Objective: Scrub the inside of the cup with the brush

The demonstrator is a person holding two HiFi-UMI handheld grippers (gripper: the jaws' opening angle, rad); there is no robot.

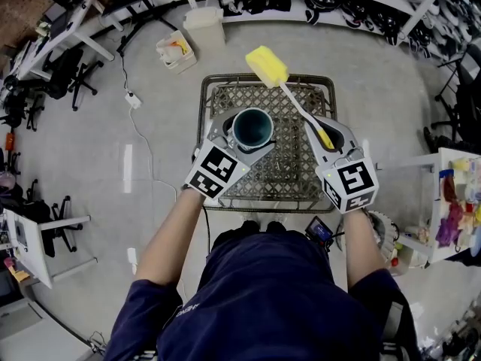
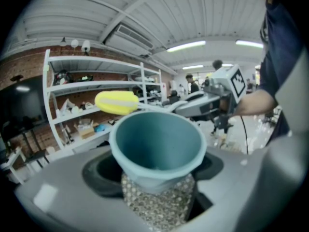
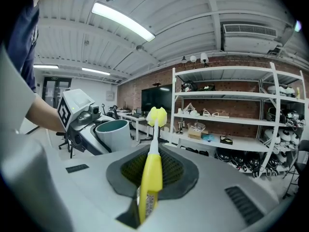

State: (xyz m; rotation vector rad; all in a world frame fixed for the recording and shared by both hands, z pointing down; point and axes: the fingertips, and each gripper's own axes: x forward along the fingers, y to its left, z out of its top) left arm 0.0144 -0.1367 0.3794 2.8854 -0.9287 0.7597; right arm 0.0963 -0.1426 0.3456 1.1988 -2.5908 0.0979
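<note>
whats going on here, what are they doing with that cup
A person holds a gripper in each hand above a metal mesh rack. The left gripper has its fingers closed on a round teal cup, mouth facing up. The right gripper grips the yellow handle of a long white-shafted brush. Its yellow sponge head is outside the cup, beyond the rim, so no scrubbing is under way at this moment.
</note>
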